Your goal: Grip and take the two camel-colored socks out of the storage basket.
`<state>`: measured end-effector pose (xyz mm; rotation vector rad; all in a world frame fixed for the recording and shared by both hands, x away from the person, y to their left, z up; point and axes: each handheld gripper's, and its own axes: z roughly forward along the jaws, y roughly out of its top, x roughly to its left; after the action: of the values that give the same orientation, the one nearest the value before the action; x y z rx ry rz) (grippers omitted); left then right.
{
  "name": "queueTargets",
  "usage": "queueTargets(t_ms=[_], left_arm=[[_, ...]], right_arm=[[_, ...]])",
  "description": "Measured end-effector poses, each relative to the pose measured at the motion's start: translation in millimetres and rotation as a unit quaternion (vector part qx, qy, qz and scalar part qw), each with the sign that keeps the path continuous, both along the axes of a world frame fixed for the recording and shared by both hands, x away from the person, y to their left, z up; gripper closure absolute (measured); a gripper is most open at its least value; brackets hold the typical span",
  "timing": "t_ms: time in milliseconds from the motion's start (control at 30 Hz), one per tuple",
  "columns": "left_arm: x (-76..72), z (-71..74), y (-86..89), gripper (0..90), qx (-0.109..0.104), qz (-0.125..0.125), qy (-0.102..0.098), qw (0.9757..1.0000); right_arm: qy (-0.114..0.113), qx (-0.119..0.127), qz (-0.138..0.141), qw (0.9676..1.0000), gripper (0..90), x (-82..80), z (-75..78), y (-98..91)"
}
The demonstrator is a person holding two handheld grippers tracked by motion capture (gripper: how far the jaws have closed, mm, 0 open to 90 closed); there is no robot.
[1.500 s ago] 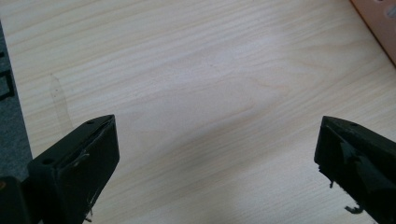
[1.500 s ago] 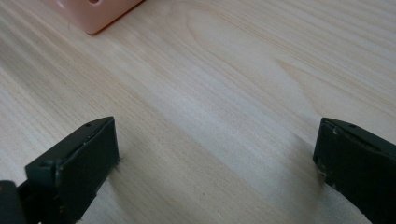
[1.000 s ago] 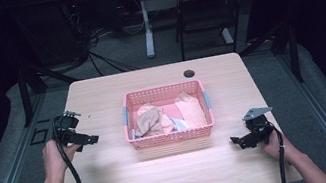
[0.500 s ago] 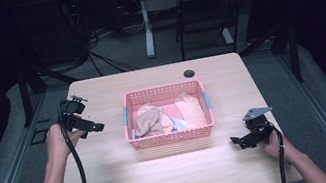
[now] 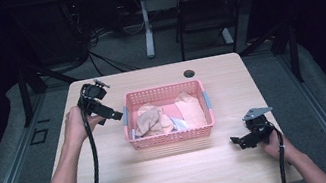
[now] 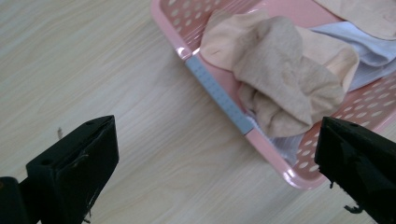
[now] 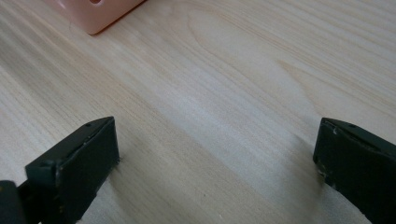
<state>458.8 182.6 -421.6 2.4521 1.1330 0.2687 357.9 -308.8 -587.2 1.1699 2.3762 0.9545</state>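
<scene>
Just ahead of the left claw [image 5: 117, 115], whose jaws gape wide and empty in readiness to grasp, lies the crumpled beige sock [image 6: 280, 79] in the pink basket [image 5: 171, 136], while the right claw [image 5: 236, 140], equally open and empty, rests on the table [image 5: 176, 175].

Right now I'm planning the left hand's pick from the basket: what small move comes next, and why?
Probably ease the left hand-held gripper forward over the basket rim onto the crumpled beige cloth: its jaws stand open, empty, just outside the rim.
</scene>
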Motion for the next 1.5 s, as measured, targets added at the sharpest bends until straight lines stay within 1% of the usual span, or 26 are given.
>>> queueTargets(t_ms=[33,67,100,167,200,267,300,333,400,467,600,633,700,767,800,900,1000,1033,1067,1100,1200,1267,1300,1333,1400,1500], left_arm=[[1.2,-0.4,-5.1,0.0,-0.002,-0.005,0.003,1.0000],[1.2,-0.4,-5.1,0.0,-0.002,-0.005,0.003,1.0000],[3.5,-1.7,-15.2,0.0,0.001,-0.016,0.006,0.9999],[5.7,-3.5,-24.4,0.0,-0.002,-0.023,0.014,0.9996],[7.2,-4.0,-28.0,0.0,0.003,-0.027,0.013,0.9995],[8.3,-4.8,-31.4,0.0,0.000,-0.030,0.015,0.9994],[11.0,-7.0,-38.0,0.0,-0.004,-0.035,0.020,0.9992],[11.0,-7.0,-38.0,0.0,-0.004,-0.035,0.020,0.9992],[14.9,-12.0,-47.9,0.0,-0.004,-0.046,0.030,0.9985],[16.1,-14.3,-51.2,0.0,-0.001,-0.050,0.031,0.9983],[20.4,-24.7,-65.5,0.0,-0.006,-0.063,0.047,0.9969],[21.1,-26.9,-68.4,0.0,-0.005,-0.065,0.048,0.9967],[22.4,-31.9,-74.4,0.1,0.000,-0.071,0.060,0.9957],[23.4,-36.3,-79.8,0.4,0.007,-0.075,0.062,0.9953],[23.4,-36.3,-79.8,2.3,0.007,-0.075,0.062,0.9953],[27.0,-45.4,-85.6,8.1,0.010,-0.077,0.071,0.9945],[28.7,-50.4,-86.9,16.3,0.013,-0.076,0.076,0.9941],[30.0,-56.1,-87.5,17.4,0.014,-0.074,0.083,0.9937],[30.0,-56.1,-87.5,20.7,0.014,-0.074,0.083,0.9937],[31.0,-62.2,-87.4,23.7,0.015,-0.071,0.084,0.9938],[31.6,-67.0,-86.9,32.6,0.022,-0.069,0.084,0.9939],[31.3,-70.5,-86.3,39.2,0.026,-0.062,0.082,0.9944],[30.8,-73.4,-85.8,43.2,0.032,-0.057,0.078,0.9948],[30.6,-74.2,-85.5,46.5,0.035,-0.055,0.075,0.9951],[30.3,-74.8,-84.7,54.8,0.034,-0.053,0.075,0.9952],[29.7,-75.5,-85.0,64.8,0.045,-0.048,0.072,0.9953]], right_arm=[[0.000,0.000,0.000,1.0000,0.0,0.0,0.0,0.0],[0.000,0.000,0.000,1.0000,0.0,0.0,0.0,0.0],[0.000,0.000,0.000,1.0000,0.0,0.0,0.0,-0.1],[0.000,0.000,0.000,1.0000,0.0,0.0,0.0,-0.1],[0.000,0.000,0.000,1.0000,0.0,0.0,0.0,-0.1],[0.000,0.000,0.000,1.0000,0.0,0.0,0.0,-0.1],[0.000,0.000,0.000,1.0000,0.0,0.0,0.0,-0.1],[0.000,0.000,0.000,1.0000,0.0,0.0,0.0,-0.1],[0.000,0.000,0.001,1.0000,0.0,0.0,0.1,-0.2],[0.000,0.000,0.001,1.0000,0.0,0.0,0.0,-0.2],[0.000,0.000,0.001,1.0000,0.0,0.0,0.0,-0.2],[0.000,0.000,0.001,1.0000,0.0,0.0,0.1,-0.2],[0.000,0.000,0.001,1.0000,0.0,0.0,0.1,-0.2],[0.000,0.000,0.001,1.0000,0.0,0.0,0.1,-0.2],[0.000,0.000,0.001,1.0000,0.0,0.0,0.1,-0.2],[0.000,0.000,0.002,1.0000,0.0,-0.1,0.1,-0.3],[0.000,0.000,0.001,1.0000,0.0,-0.1,0.0,-0.2],[0.000,0.000,0.002,1.0000,0.0,-0.1,0.1,-0.3],[0.000,0.000,0.002,1.0000,0.0,-0.1,0.1,-0.3],[0.000,0.000,0.002,1.0000,0.0,-0.1,0.1,-0.3],[0.000,0.000,0.002,1.0000,0.0,-0.1,0.1,-0.4],[0.000,0.000,0.002,1.0000,0.0,-0.1,0.1,-0.4],[0.000,0.000,0.003,1.0000,0.0,-0.1,0.1,-0.4],[0.000,0.000,0.003,1.0000,0.0,-0.1,0.1,-0.5],[0.001,0.000,0.003,1.0000,0.0,-0.1,0.1,-0.4],[0.000,0.000,0.003,1.0000,0.0,-0.1,0.1,-0.4]])
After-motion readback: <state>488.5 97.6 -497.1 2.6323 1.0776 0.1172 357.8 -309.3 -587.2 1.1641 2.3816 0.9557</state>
